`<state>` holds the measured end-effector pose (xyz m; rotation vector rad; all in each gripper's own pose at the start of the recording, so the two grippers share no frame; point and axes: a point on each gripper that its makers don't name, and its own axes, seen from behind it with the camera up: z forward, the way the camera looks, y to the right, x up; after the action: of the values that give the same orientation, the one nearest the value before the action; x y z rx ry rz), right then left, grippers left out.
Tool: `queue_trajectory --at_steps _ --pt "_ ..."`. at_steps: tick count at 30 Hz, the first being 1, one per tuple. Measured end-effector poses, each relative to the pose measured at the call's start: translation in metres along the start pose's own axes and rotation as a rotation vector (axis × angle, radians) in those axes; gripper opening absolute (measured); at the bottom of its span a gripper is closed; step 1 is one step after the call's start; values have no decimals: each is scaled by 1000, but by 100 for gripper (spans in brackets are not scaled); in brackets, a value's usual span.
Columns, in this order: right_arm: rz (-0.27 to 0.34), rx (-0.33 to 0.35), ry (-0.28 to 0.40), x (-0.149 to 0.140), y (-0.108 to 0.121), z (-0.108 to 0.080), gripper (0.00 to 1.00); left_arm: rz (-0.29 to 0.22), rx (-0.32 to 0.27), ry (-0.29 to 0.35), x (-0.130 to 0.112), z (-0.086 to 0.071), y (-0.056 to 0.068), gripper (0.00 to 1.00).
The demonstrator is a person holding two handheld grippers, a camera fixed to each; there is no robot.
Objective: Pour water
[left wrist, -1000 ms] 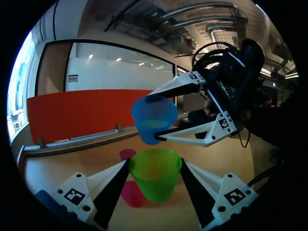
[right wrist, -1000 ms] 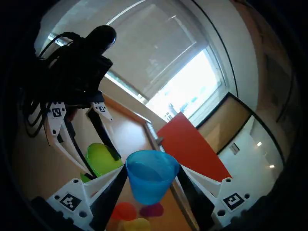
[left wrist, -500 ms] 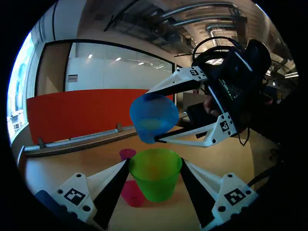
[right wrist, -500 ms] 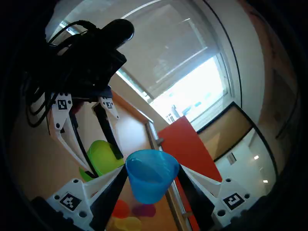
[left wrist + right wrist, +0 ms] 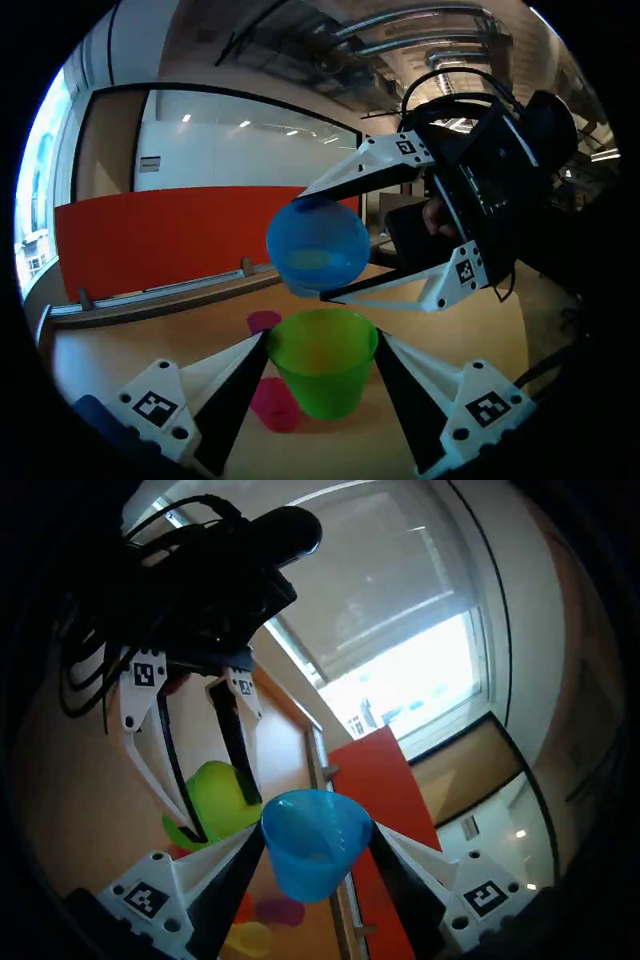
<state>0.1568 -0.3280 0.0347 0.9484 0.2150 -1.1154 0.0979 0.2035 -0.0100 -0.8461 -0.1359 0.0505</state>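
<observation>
My left gripper point(image 5: 322, 370) is shut on an upright green cup point(image 5: 323, 360), held low at the centre of the left gripper view. Above it my right gripper point(image 5: 316, 252) is shut on a blue cup point(image 5: 318, 246) tipped over, its mouth turned toward the camera with some liquid inside. In the right gripper view my right gripper point(image 5: 314, 856) holds that blue cup point(image 5: 314, 850) between both fingers. The green cup point(image 5: 214, 803) sits just beyond it to the left, clasped by my left gripper point(image 5: 210, 812). A hand partly shows behind the right gripper.
Two pink cups point(image 5: 274, 402) point(image 5: 264, 320) stand on the wooden table point(image 5: 120, 360) behind the green cup. Orange, purple and yellow cups point(image 5: 248, 939) lie low in the right gripper view. A red partition point(image 5: 160, 232) and a rail run along the table's far edge.
The right gripper has rolled the blue cup further over, its mouth now facing the left camera more, and lifted slightly. The green cup has stayed put.
</observation>
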Motion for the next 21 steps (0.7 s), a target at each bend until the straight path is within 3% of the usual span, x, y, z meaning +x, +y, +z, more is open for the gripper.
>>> queue_trajectory --at_steps 21 --pt "-97 -6 -14 -1 4 4 93 -1 3 -1 0 1 -5 90"
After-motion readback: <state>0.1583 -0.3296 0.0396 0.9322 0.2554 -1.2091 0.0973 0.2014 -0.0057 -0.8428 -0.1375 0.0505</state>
